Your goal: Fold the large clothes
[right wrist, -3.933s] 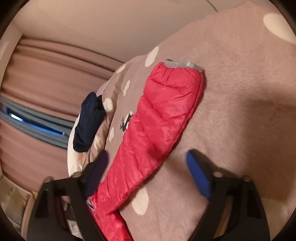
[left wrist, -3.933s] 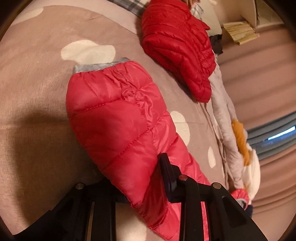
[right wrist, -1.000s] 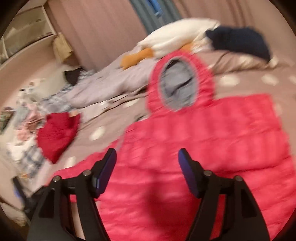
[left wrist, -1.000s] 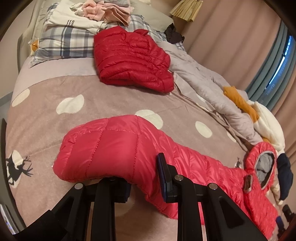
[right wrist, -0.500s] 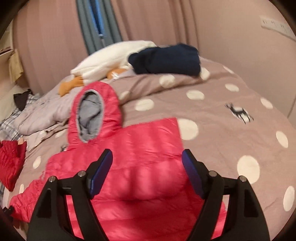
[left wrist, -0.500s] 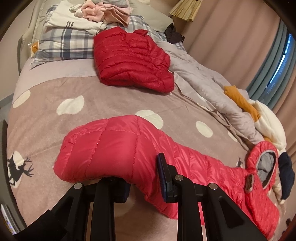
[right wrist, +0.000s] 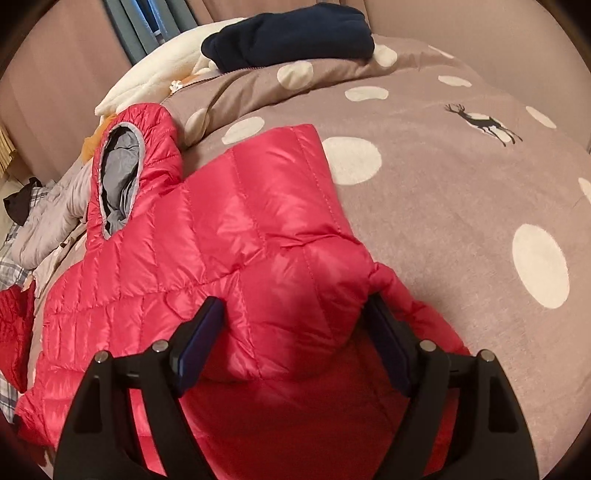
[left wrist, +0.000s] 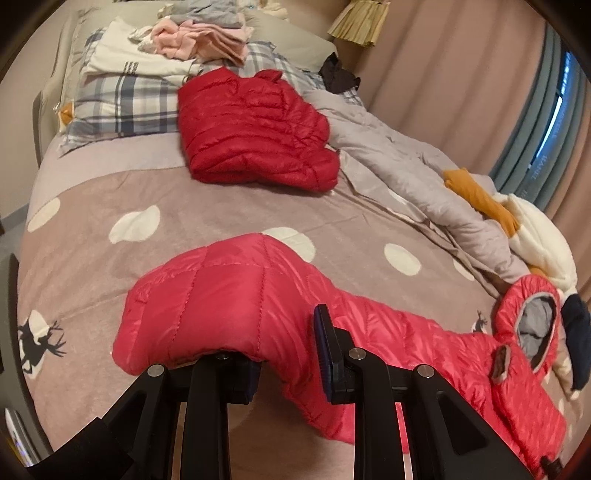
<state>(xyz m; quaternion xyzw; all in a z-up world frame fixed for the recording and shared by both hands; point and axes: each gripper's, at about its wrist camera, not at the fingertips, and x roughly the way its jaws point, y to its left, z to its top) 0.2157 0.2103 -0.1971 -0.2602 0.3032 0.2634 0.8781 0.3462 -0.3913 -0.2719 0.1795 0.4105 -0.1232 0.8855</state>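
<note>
A bright red hooded puffer jacket [left wrist: 221, 302] lies across the dotted brown bedspread [left wrist: 229, 214], its grey-lined hood [left wrist: 532, 321] at the far right. My left gripper [left wrist: 286, 354] is shut on a doubled-over sleeve fold and holds it slightly raised. In the right wrist view the jacket [right wrist: 240, 221] fills the left and middle, with its hood [right wrist: 122, 173] at the upper left. My right gripper [right wrist: 295, 332] sits low over the folded shoulder. Its jaws stand wide, with a puffy bulge of fabric between them that they do not pinch.
A folded dark red jacket [left wrist: 255, 133] lies further up the bed, before a plaid pillow [left wrist: 122, 103] stacked with clothes [left wrist: 199, 37]. A grey garment [left wrist: 406, 173] and white and orange items [left wrist: 535, 229] line the curtain side. A navy garment [right wrist: 291, 33] rests at the bed's end.
My right gripper swung across and came down close over the jacket's shoulder, its jaws spreading a little. My left gripper kept its hold on the sleeve fold and hardly moved.
</note>
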